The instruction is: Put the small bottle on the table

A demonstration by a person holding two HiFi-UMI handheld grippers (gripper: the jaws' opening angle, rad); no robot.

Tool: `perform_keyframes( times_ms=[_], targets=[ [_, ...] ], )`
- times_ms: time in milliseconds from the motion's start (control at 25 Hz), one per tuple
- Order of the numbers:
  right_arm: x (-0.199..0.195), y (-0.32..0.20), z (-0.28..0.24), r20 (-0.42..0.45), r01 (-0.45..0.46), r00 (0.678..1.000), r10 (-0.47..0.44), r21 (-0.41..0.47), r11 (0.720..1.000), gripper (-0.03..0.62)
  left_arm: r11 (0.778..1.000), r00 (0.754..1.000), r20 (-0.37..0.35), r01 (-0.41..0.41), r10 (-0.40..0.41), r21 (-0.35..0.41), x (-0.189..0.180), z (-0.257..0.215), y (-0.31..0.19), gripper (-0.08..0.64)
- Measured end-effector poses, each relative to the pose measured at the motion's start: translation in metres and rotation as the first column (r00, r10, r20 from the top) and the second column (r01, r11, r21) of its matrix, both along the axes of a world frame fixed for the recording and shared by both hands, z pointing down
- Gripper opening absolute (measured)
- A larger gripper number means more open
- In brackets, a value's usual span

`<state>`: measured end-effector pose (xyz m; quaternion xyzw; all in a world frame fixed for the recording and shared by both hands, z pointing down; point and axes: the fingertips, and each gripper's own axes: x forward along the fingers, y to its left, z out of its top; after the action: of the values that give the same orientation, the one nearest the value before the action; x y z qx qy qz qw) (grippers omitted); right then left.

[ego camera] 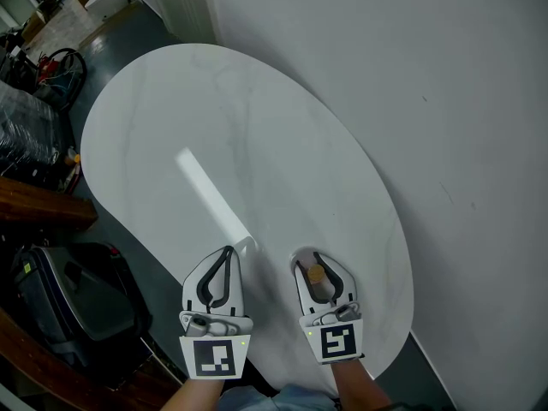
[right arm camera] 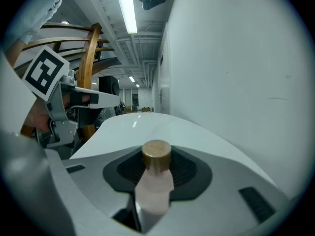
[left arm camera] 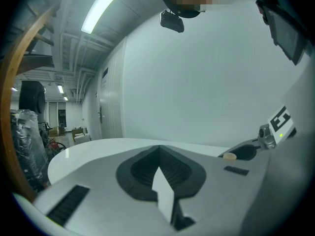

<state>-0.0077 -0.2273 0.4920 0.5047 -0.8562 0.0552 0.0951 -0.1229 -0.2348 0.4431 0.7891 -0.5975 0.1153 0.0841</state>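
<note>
The small bottle [ego camera: 316, 274], pale pink with a brown cap, sits upright between the jaws of my right gripper [ego camera: 308, 259], which is shut on its body. In the right gripper view the bottle [right arm camera: 155, 181] stands between the dark pads with its cap on top. This gripper hangs over the near end of the white oval table [ego camera: 214, 127]. My left gripper [ego camera: 227, 252] is beside it on the left, shut with nothing in it; its jaws meet at the tip [left arm camera: 158, 147]. From the left gripper view the bottle's cap [left arm camera: 230, 156] shows at the right.
A white wall [ego camera: 428, 75] runs close along the table's right side. Left of the table stand a dark bag [ego camera: 77, 298], a wooden rail [ego camera: 34, 204] and wrapped clutter [ego camera: 26, 127]. The table's near edge lies just under both grippers.
</note>
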Motion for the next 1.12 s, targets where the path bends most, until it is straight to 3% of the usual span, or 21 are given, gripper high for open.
perform_keyframes(
  times_ms=[200,360,640,840,880,920,1000,1040,1120],
  targets=[
    [0.001,-0.005,-0.001,-0.009,0.011,1.000,-0.011,-0.002,1.000,0.145,1.000,1.000,0.000,0.002,-0.002,0.006,0.002,-0.002,0.002,0.000],
    [0.000,-0.008,-0.016,0.006,0.005,1.000,-0.005,0.030,1.000,0.175,1.000,1.000,-0.002,0.007,-0.007,0.022,0.001,-0.008,0.005,0.000],
    [-0.002,-0.002,-0.040,0.028,0.025,0.999,-0.028,0.102,0.994,0.171,0.998,1.000,-0.006,0.006,-0.005,0.070,0.007,-0.026,0.015,0.000],
    [-0.001,0.010,-0.067,0.019,0.044,0.999,-0.046,0.127,0.991,0.064,0.992,1.000,0.000,-0.005,0.005,0.123,0.012,-0.046,0.032,0.000],
    [0.000,0.012,-0.072,0.023,0.044,0.999,-0.047,0.126,0.991,0.039,0.989,0.999,0.041,-0.035,0.029,0.147,0.015,-0.051,0.035,0.000],
    [0.001,0.014,-0.076,0.030,0.044,0.998,-0.049,0.127,0.991,0.025,0.979,0.989,0.130,-0.097,0.074,0.182,0.020,-0.058,0.037,0.000],
    [0.002,0.017,-0.087,0.041,0.042,0.998,-0.048,0.143,0.989,0.014,0.944,0.938,0.313,-0.228,0.148,0.239,0.029,-0.074,0.039,0.000],
    [0.001,0.017,-0.094,0.046,0.039,0.998,-0.047,0.158,0.987,0.011,0.941,0.940,0.310,-0.227,0.143,0.253,0.029,-0.079,0.041,0.000],
    [-0.002,0.019,-0.108,0.062,0.035,0.997,-0.047,0.190,0.981,0.006,0.962,0.987,0.143,-0.107,0.073,0.251,0.022,-0.083,0.044,0.000]
  ],
)
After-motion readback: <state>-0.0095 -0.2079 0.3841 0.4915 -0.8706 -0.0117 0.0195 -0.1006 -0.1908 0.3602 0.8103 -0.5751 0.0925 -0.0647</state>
